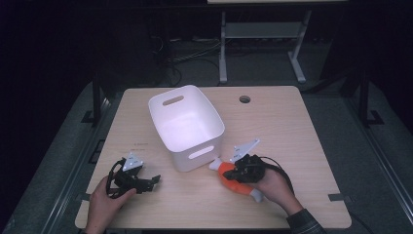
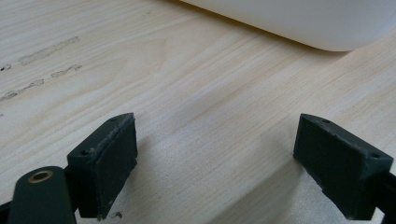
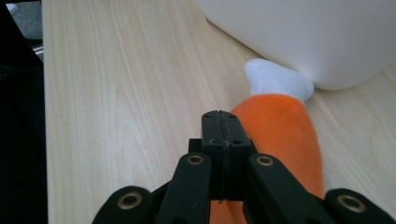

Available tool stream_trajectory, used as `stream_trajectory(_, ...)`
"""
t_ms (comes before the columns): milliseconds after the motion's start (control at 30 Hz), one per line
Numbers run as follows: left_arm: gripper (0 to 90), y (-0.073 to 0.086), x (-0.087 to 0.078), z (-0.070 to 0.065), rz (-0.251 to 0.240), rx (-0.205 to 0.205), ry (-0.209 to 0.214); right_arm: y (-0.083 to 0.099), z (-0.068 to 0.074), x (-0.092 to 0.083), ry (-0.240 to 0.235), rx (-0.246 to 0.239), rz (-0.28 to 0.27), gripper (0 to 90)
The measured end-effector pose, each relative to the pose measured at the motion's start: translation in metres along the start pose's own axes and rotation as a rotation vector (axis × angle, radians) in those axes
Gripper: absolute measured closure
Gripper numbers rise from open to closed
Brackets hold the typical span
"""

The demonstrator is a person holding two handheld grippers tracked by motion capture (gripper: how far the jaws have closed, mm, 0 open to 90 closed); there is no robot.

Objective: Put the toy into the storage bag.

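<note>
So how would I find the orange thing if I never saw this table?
Find the white bin in the middle of the wooden table. At its near right corner, under the right gripper, lies a soft orange toy. It is the one brightly coloured thing there, orange with white ends, one tip touching the bin.

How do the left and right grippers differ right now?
The left gripper has its jaws wide apart over bare table; the right gripper has its jaws pressed together. The left gripper has nothing near its jaws, while the right sits over the orange and white toy beside the bin. From these views I cannot tell whether it pinches the toy. Both are black, hand-held and low over the table's near side.
</note>
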State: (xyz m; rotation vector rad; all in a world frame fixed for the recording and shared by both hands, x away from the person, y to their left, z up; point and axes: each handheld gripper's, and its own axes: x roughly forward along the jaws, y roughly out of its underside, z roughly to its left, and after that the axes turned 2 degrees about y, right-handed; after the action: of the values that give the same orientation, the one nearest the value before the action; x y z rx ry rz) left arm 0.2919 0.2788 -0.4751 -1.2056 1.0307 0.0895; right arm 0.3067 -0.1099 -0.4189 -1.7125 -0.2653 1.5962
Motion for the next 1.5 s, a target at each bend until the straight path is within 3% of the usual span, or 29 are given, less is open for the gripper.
stream_trajectory(267,12.9,0.000,0.000,0.000,-0.001,-0.001,0.001,-0.003,0.003,-0.020,0.016,0.033,-0.018,78.3)
stream_trajectory(400,12.9,0.000,0.000,0.000,-0.002,-0.001,0.000,-0.004,0.003,-0.031,0.046,0.070,-0.016,68.5)
stream_trajectory(500,12.9,0.000,0.000,0.000,-0.002,-0.001,0.000,-0.003,0.001,-0.039,0.077,0.098,-0.017,55.7)
stream_trajectory(667,12.9,0.000,0.000,0.000,-0.005,-0.004,0.000,0.000,-0.004,-0.040,0.110,0.135,0.011,38.9)
stream_trajectory(733,12.9,0.000,0.000,0.000,-0.007,-0.007,0.000,0.001,-0.005,-0.040,0.114,0.144,0.019,36.4)
stream_trajectory(833,12.9,0.000,0.000,0.000,-0.004,-0.004,0.000,0.002,-0.007,-0.038,0.141,0.159,0.039,23.4)
stream_trajectory(967,12.9,0.000,0.000,0.000,-0.006,-0.006,0.000,0.002,-0.007,-0.035,0.138,0.161,0.056,14.2)
stream_trajectory(1333,12.9,0.000,0.000,0.000,-0.005,-0.006,0.000,0.000,-0.005,-0.029,0.142,0.153,0.070,9.5)
stream_trajectory(1500,12.9,0.000,0.000,0.000,-0.004,-0.004,0.000,-0.002,-0.007,-0.018,0.142,0.154,0.105,7.4)
